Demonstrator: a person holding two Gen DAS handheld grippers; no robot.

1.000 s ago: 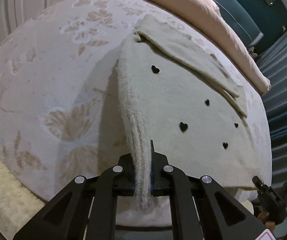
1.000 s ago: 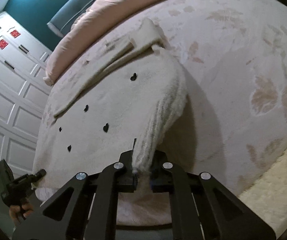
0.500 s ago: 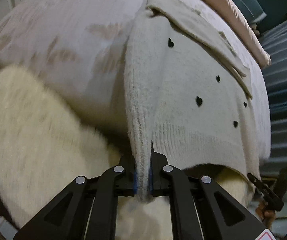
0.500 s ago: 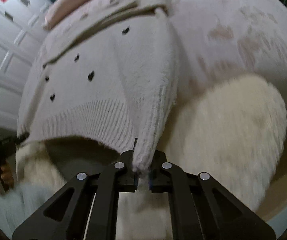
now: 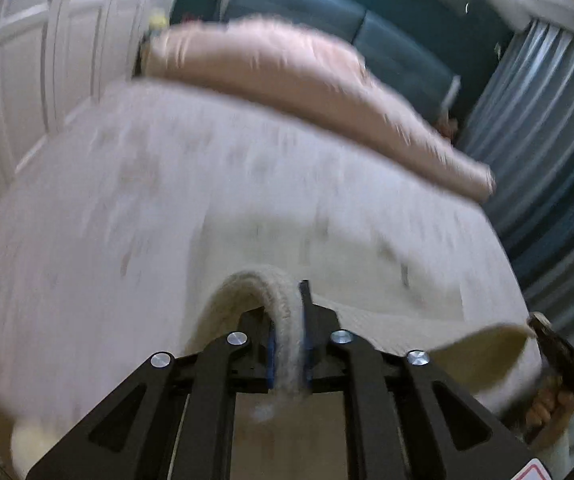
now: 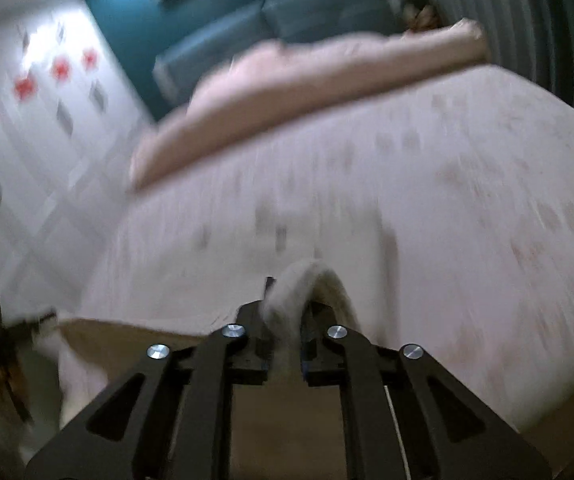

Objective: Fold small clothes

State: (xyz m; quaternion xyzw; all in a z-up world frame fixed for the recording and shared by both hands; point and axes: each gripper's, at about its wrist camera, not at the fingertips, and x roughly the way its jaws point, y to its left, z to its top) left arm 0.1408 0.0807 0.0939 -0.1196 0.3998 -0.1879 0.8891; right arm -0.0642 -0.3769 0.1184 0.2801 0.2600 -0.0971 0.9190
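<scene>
A cream knitted sweater with small black hearts lies on the bed; both views are motion-blurred. My left gripper point(image 5: 289, 344) is shut on the sweater's hem corner point(image 5: 283, 320), which arches up over the fingers. The rest of the sweater point(image 5: 327, 256) spreads ahead on the bedspread. My right gripper point(image 6: 285, 340) is shut on the other hem corner point(image 6: 291, 300). The lifted hem point(image 6: 135, 334) stretches left toward the other gripper point(image 6: 3, 340). The right gripper also shows at the far right of the left wrist view point(image 5: 559, 356).
A pale floral bedspread point(image 5: 107, 208) covers the bed. A pink folded duvet point(image 5: 295, 76) lies across its far side. A teal headboard point(image 6: 287, 16), white wardrobe doors point(image 5: 27, 60) and blue-grey curtains point(image 5: 547, 128) surround the bed.
Both grippers have swung up and forward with the hem, from below the bed's edge to above it. The view now looks across the bed toward the headboard.
</scene>
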